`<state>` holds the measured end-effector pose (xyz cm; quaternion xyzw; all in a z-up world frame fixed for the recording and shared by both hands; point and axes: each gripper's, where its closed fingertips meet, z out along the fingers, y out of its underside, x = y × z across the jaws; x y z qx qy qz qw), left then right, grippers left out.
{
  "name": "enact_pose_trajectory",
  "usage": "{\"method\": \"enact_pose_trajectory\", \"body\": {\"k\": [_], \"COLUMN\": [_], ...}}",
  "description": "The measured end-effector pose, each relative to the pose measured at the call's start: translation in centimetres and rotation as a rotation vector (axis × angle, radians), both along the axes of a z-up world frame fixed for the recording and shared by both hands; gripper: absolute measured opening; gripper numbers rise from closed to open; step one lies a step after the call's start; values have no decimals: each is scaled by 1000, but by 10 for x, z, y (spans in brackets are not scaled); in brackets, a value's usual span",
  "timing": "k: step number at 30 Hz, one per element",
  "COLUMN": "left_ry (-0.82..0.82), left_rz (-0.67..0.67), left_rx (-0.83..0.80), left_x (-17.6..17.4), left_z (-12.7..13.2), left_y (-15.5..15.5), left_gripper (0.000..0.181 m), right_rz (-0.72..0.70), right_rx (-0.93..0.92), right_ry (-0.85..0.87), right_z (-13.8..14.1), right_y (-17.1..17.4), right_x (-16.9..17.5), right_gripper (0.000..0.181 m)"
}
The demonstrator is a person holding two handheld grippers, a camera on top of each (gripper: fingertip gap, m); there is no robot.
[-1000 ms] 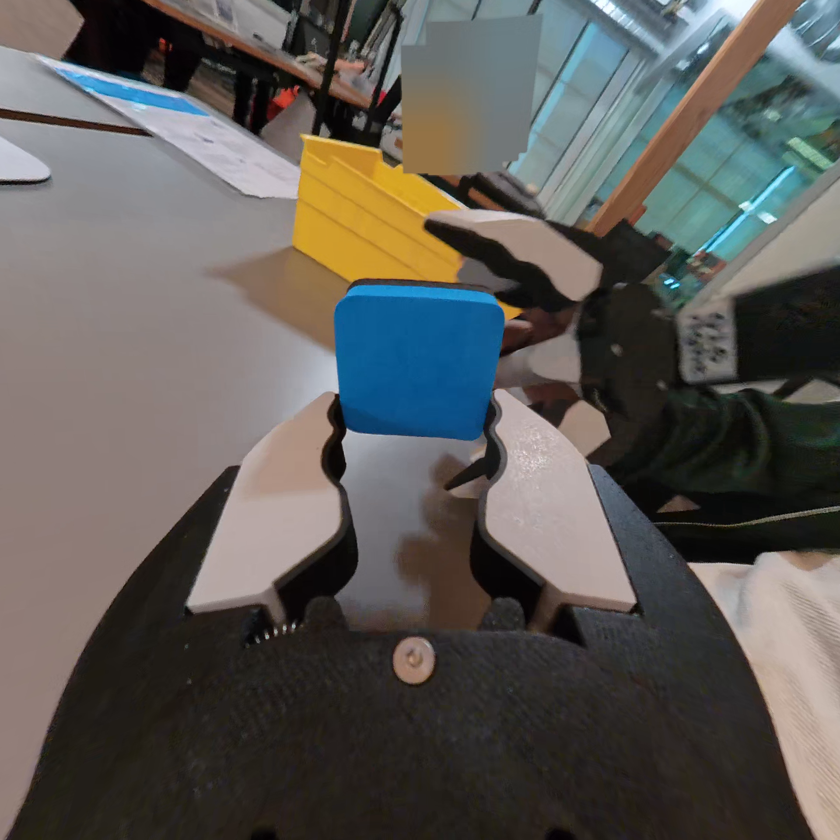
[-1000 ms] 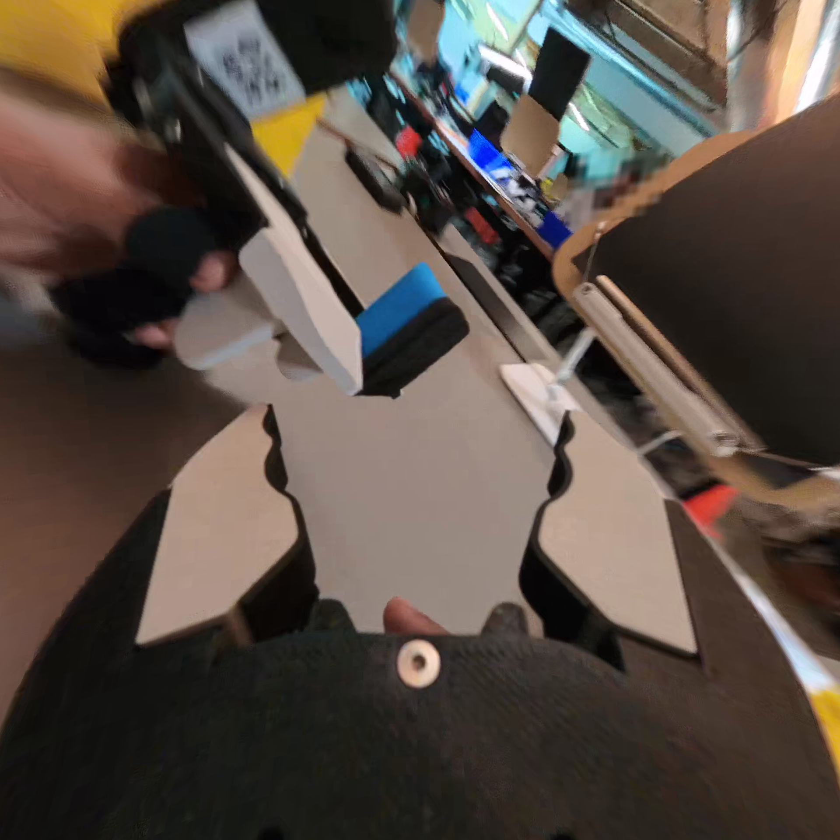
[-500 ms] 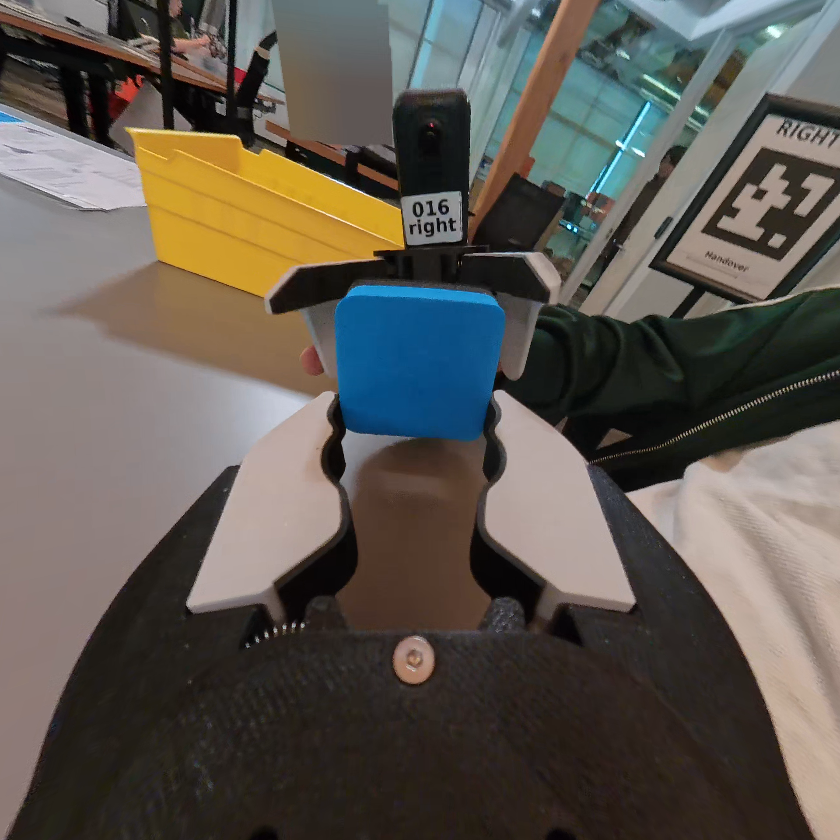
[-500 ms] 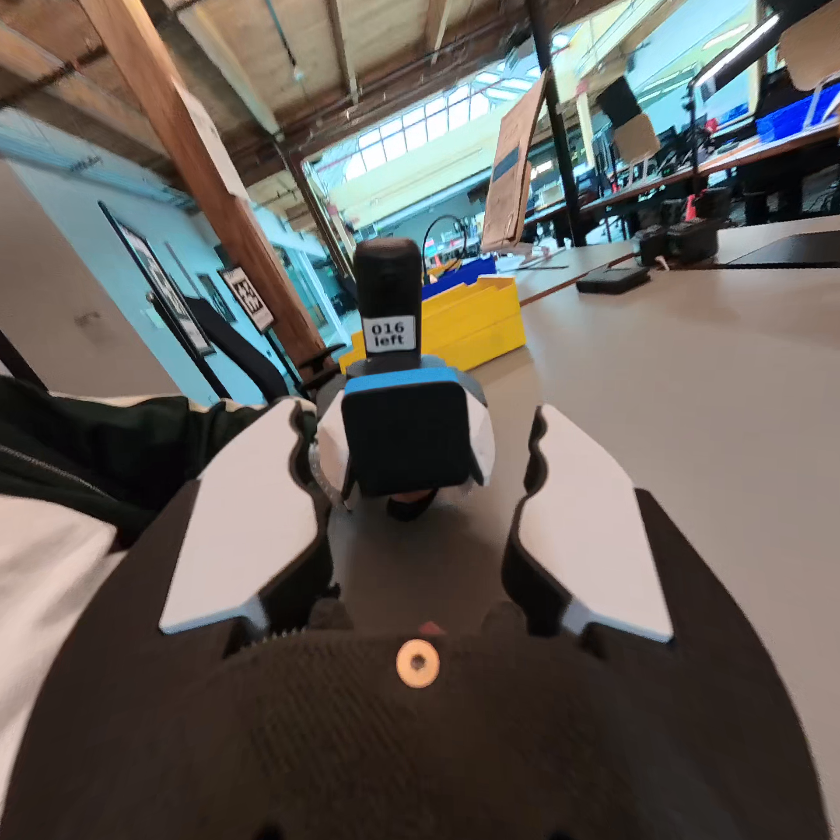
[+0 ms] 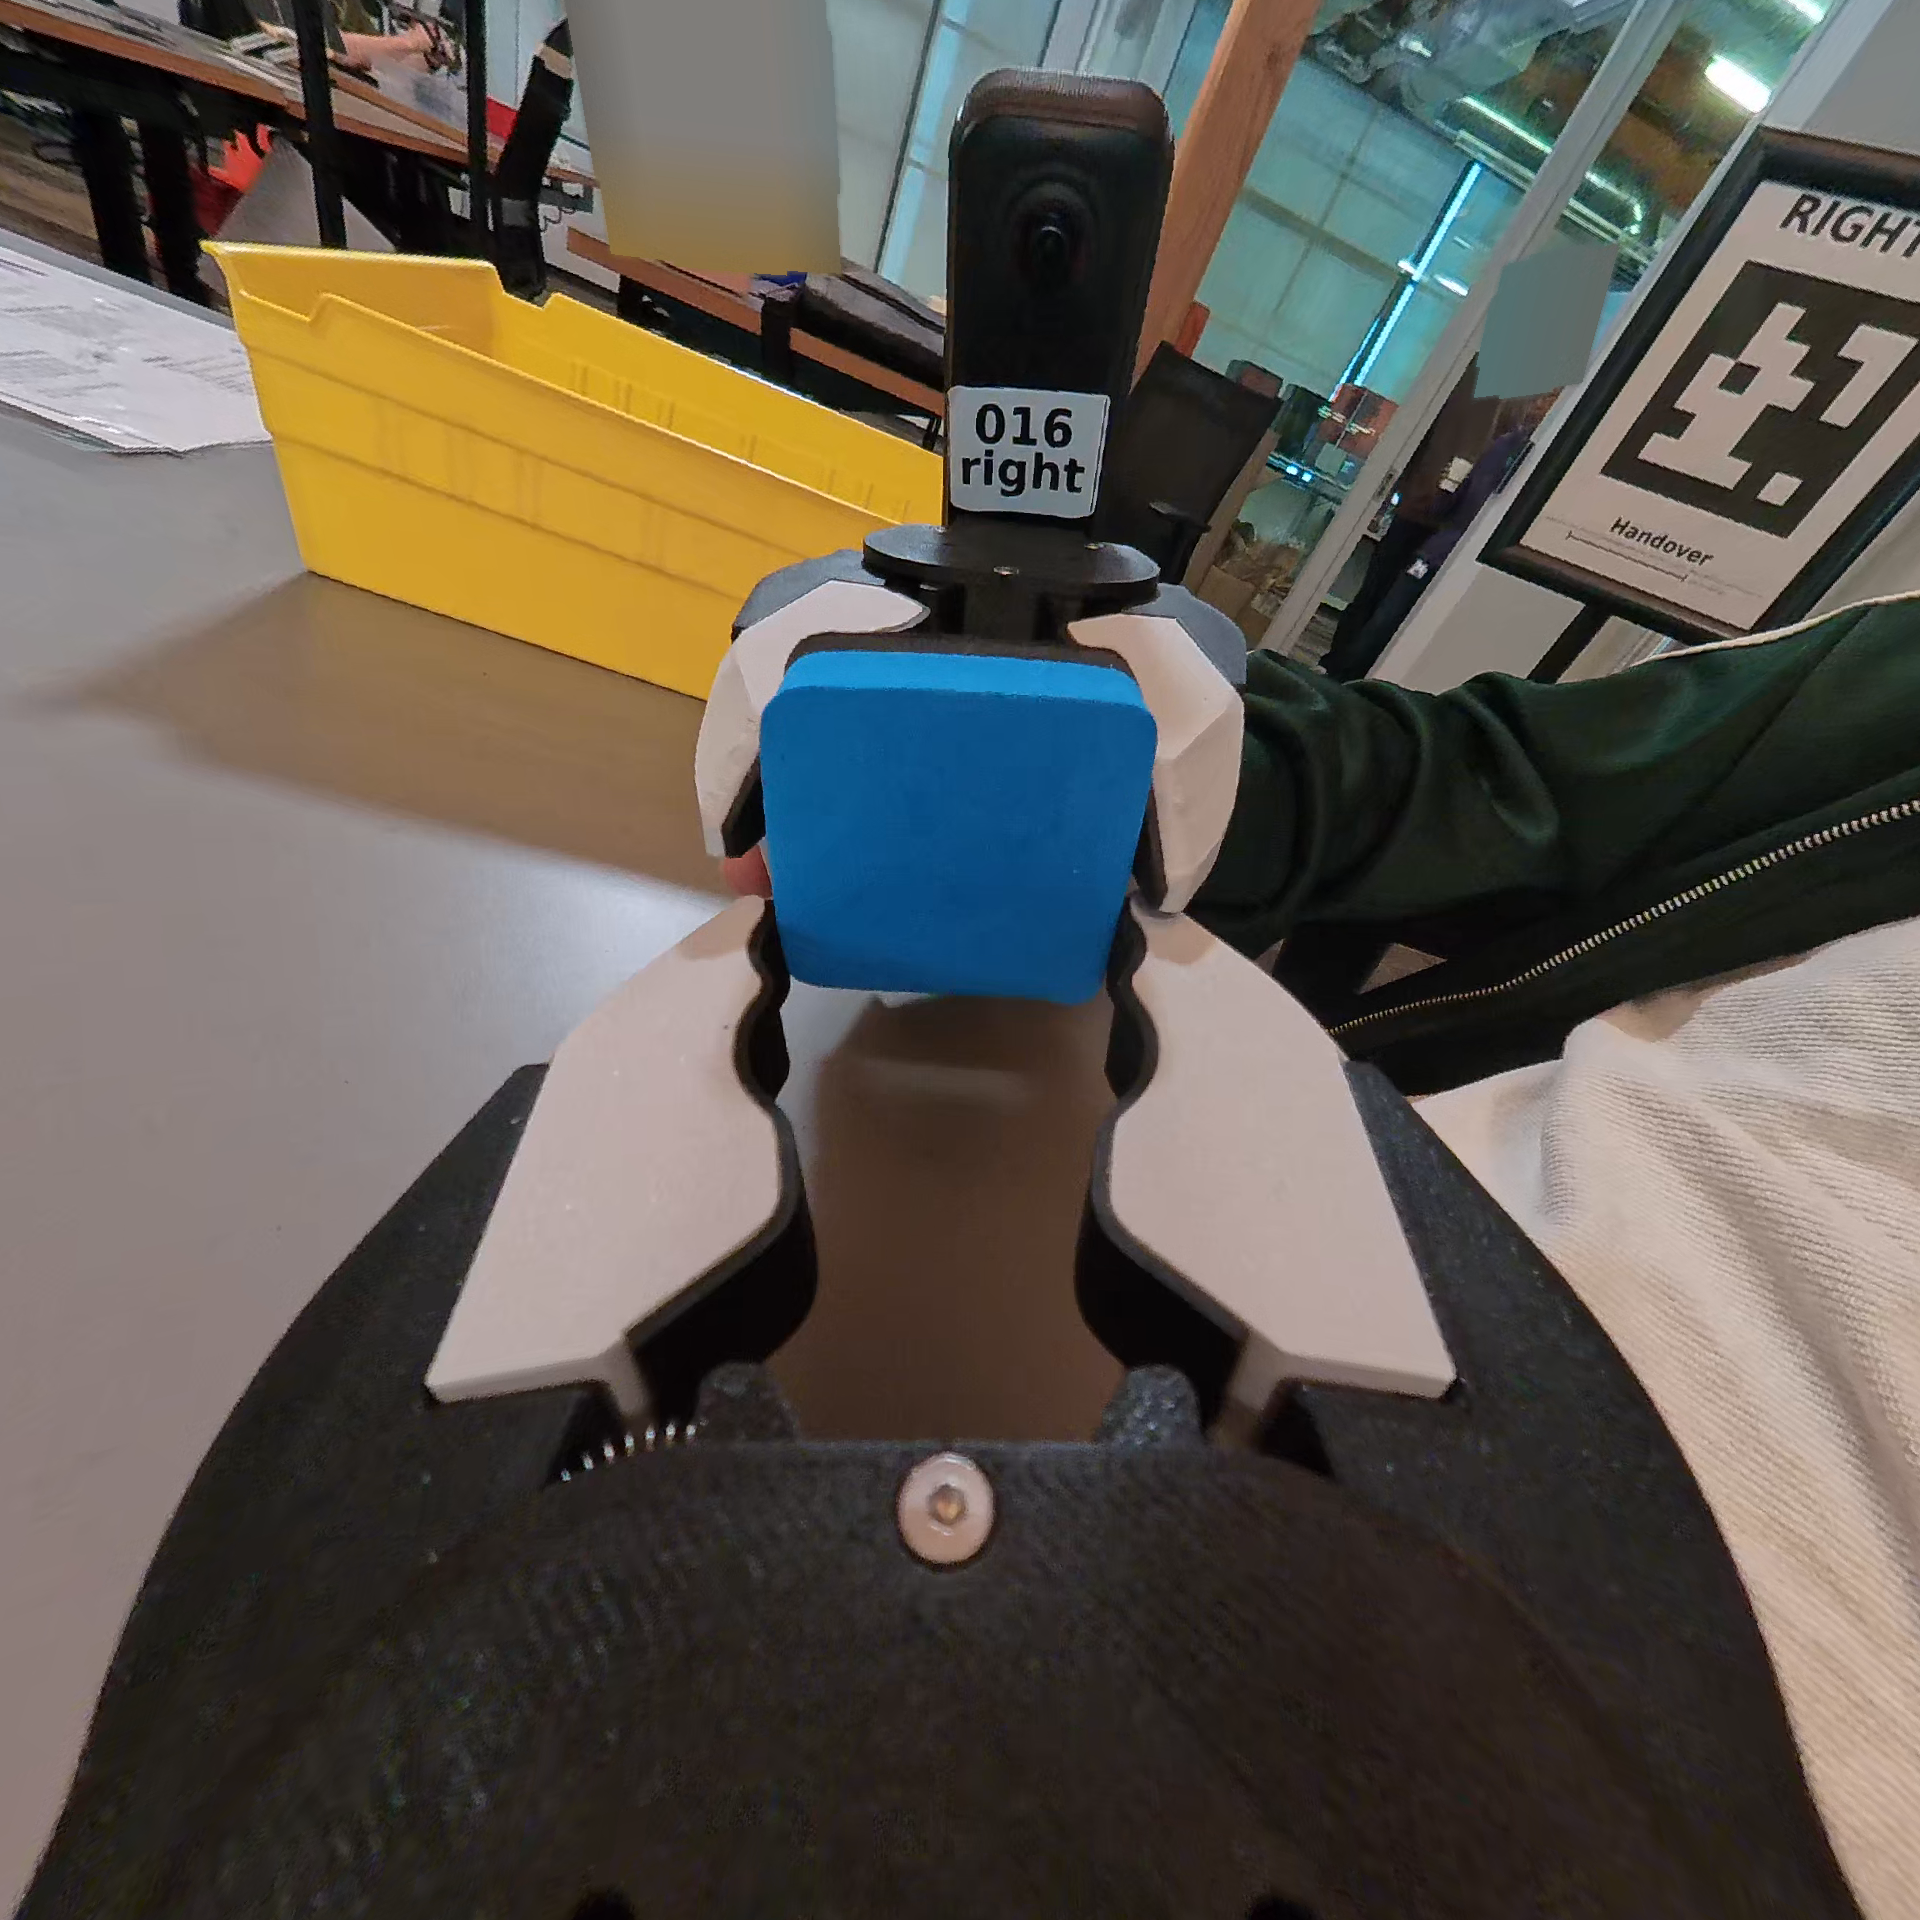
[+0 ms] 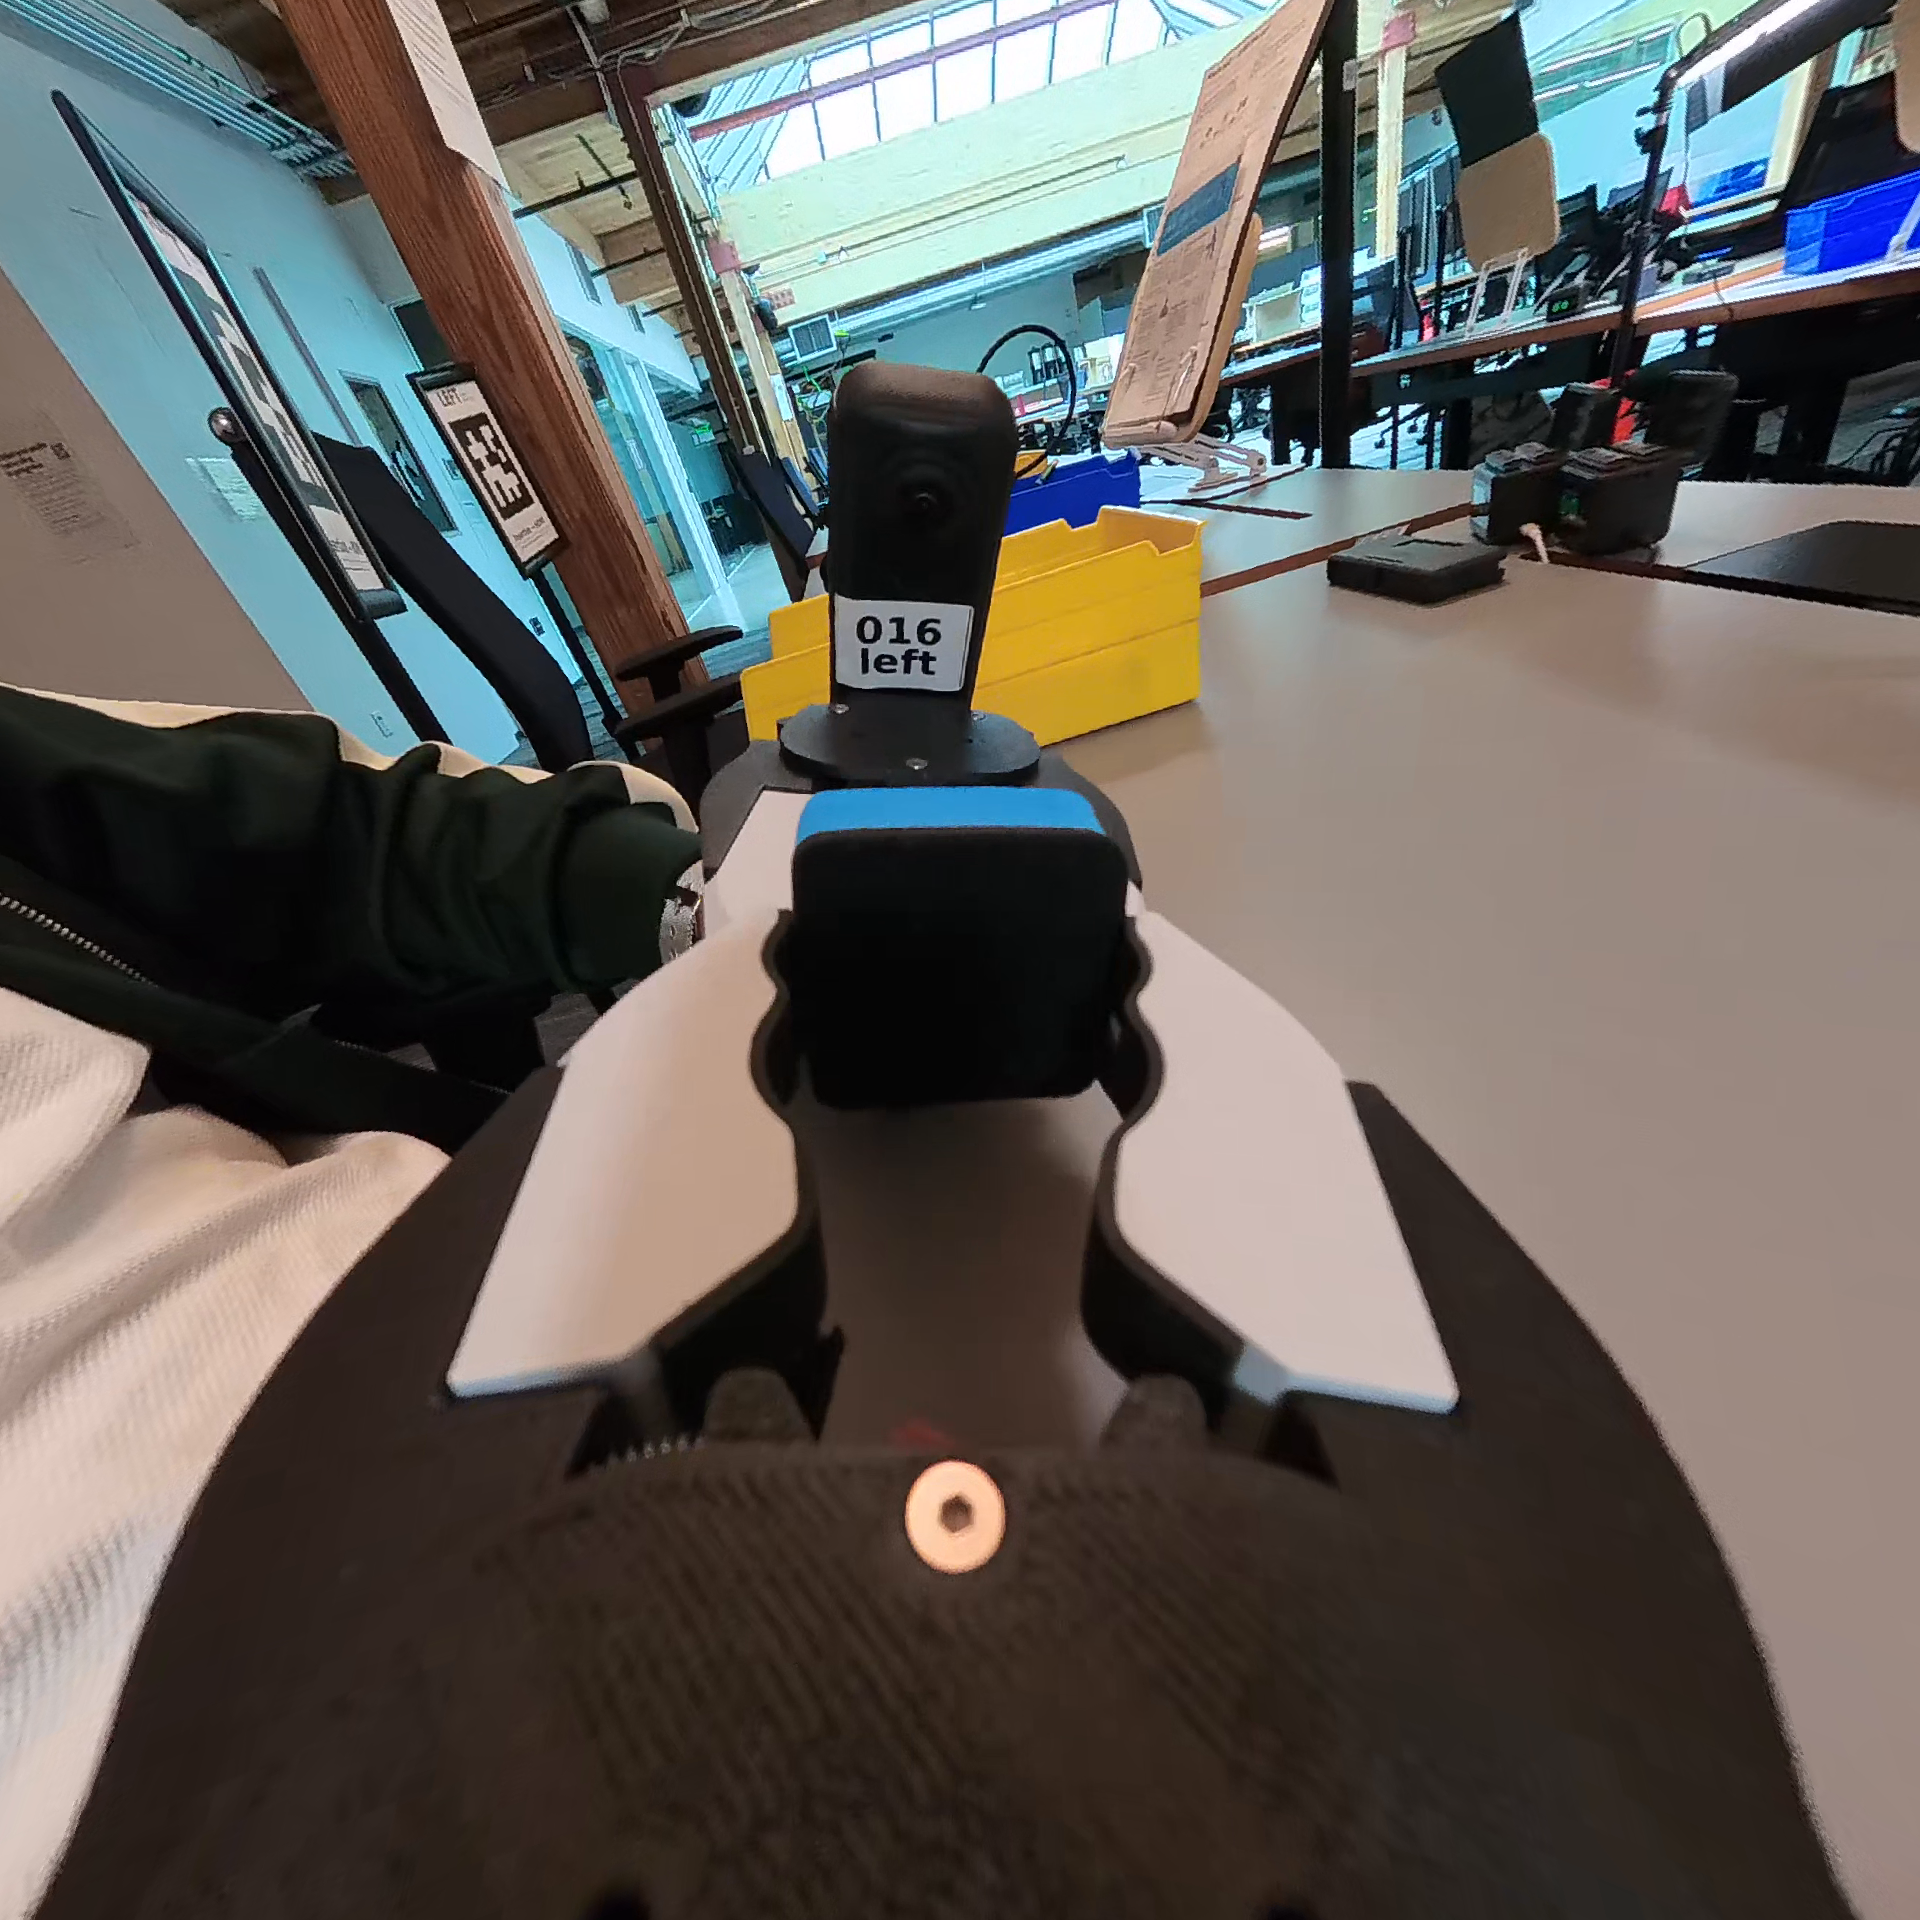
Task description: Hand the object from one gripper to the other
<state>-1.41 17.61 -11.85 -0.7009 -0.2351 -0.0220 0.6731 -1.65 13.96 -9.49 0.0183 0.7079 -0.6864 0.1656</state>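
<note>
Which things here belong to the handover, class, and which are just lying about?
Belong to the job:
- blue and black pad
- left gripper, shut on the pad
- right gripper, closed around the pad's other end

Lying about:
- yellow bin
- papers
- black case
- framed marker sign

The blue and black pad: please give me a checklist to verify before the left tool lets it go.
1. Left tool grips the pad at both side edges: ok.
2. Right tool has its fingers around the pad: ok.
3. Right tool squeezes firmly enough to carry it alone: cannot tell.
4. Pad sits square, not tilted, between both tools: ok.
5. Pad is held clear above the table: ok.
6. Yellow bin stands apart from the exchange: ok.
</note>
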Motion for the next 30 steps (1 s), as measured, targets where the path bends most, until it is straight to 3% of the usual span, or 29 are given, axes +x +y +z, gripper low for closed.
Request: {"method": "enact_pose_trajectory", "body": {"k": [6,12,16,20,23,27,30], "left_ry": [31,124,285,525,690,839,888], "left_rz": [47,114,168,301,380,454,533], "left_rx": [-7,18,2,-138,-252,-421,-532], "left_x": [-6,-12,-9,-8,-5,-7,-15], "left_z": [0,12,31,45,51,47,43], "left_y": [-4,-13,-20,-30,-30,-24,-26], "left_gripper": [71,82,75,60,53,57,68], "right_rz": [-5,272,341,298,180,5,-98], "right_rx": [-85,-155,-107,-119,-251,-445,-414], "right_ry": [-92,-502,-572,-617,-810,-1066,-996], "right_z": [15,32,27,25,31,32,29], "right_y": [8,23,20,15,13,17,7], "right_x": [-10,-3,4,-1,-25,-54,-45], "right_gripper": [60,59,60,60,60,60,60]}}
